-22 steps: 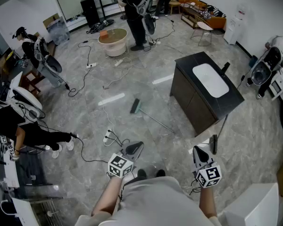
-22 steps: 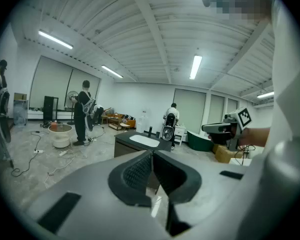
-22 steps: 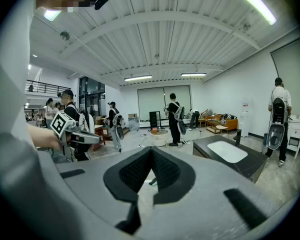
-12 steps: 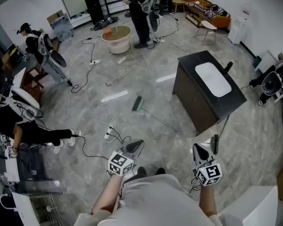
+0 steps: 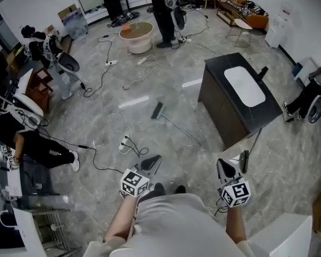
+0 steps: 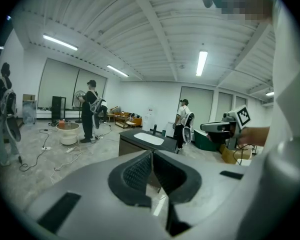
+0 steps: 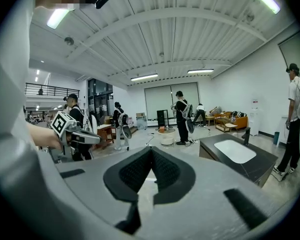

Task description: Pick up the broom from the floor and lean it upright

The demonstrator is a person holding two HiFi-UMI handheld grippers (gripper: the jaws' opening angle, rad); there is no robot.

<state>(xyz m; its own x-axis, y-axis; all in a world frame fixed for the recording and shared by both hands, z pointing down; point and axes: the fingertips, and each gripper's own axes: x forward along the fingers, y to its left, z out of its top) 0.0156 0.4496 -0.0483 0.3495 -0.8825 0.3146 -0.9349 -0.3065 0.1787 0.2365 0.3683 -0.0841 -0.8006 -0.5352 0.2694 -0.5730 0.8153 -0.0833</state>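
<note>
While the broom [image 5: 174, 123] lies flat mid-frame on the floor [image 5: 96, 123] — untouched — my left tongs [image 5: 153, 163] and right tongs [image 5: 223, 168]: closed, empty; pickup and leaning remain.

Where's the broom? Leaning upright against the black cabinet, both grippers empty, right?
No. The head view shows the broom lying flat on the floor, apart from the black cabinet. The left gripper and right gripper are both empty.

Greenish-headed broom [image 5: 158, 111]; grey marbled floor [image 5: 96, 123]; black cabinet [image 5: 218, 110], white sink [image 5: 245, 85].
</note>
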